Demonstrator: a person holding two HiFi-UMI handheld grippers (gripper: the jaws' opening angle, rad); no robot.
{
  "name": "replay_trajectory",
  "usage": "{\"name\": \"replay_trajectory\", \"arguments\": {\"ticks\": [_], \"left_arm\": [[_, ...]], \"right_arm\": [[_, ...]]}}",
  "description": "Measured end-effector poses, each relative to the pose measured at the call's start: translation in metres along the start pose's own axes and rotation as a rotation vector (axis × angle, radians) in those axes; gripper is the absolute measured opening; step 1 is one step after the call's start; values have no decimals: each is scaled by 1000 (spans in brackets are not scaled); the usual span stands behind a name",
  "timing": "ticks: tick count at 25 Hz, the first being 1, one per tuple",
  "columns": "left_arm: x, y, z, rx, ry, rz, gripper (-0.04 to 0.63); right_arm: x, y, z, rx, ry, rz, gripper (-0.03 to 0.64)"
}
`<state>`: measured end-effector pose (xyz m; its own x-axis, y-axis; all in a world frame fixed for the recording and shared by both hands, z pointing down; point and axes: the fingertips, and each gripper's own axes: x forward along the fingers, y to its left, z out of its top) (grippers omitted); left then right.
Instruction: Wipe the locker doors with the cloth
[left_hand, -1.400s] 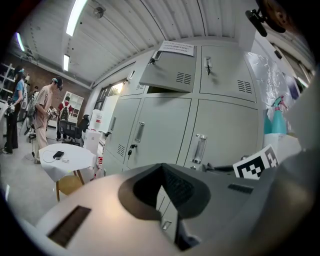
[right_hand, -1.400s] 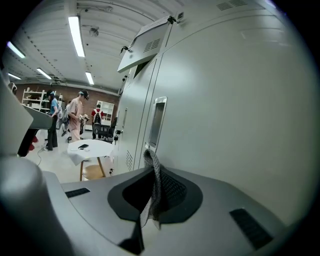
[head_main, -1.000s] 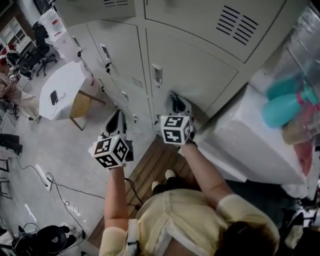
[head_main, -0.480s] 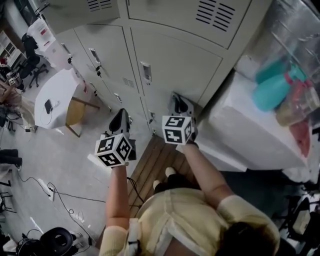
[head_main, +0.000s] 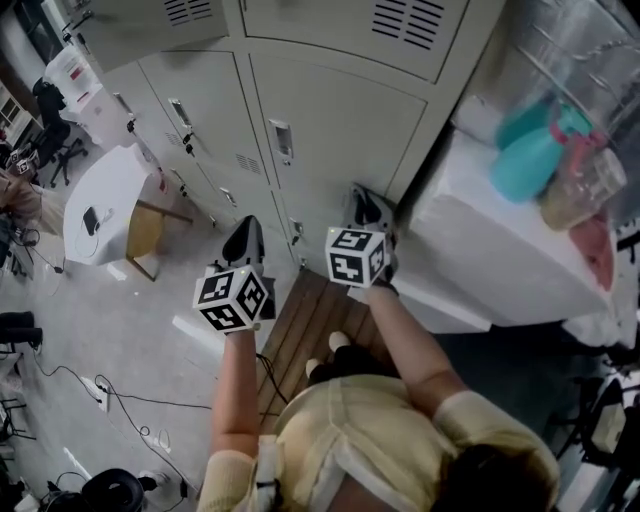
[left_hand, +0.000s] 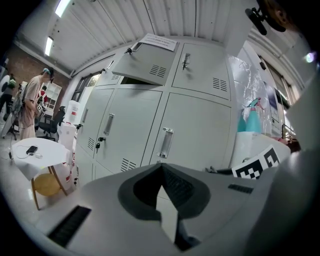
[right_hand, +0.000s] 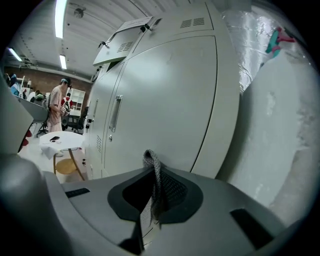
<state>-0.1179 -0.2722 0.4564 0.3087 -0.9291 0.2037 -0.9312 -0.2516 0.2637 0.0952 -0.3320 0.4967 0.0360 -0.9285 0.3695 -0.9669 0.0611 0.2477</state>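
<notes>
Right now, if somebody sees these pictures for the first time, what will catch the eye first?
First the marker cubes low in the head view: the right gripper, shut on a grey cloth, is close to a pale locker door, and the left gripper beside it is shut and empty. Then the teal spray bottle at the upper right.

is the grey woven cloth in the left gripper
No, the grey woven cloth sits pinched in the right gripper.

Round white table; teal bottles, perhaps sprayers.
</notes>
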Motion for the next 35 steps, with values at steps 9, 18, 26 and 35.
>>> {"name": "replay_trajectory", "arguments": {"ticks": [9,18,26,35], "left_arm": [[-10,-3,0,-2,-12,-9,2],[-26,3,2,-12,-27,13,2],[-39,7,10,-13,-54,34,2],[-52,13,25,7,-76,74,2]], "right_arm": [[-18,-4,0,27,-13,-2,18],[-49,-3,24,9,-95,57,18],[-72,0,49,-19,-180,120,18],[-84,6,67,-21,-239,185,18]]}}
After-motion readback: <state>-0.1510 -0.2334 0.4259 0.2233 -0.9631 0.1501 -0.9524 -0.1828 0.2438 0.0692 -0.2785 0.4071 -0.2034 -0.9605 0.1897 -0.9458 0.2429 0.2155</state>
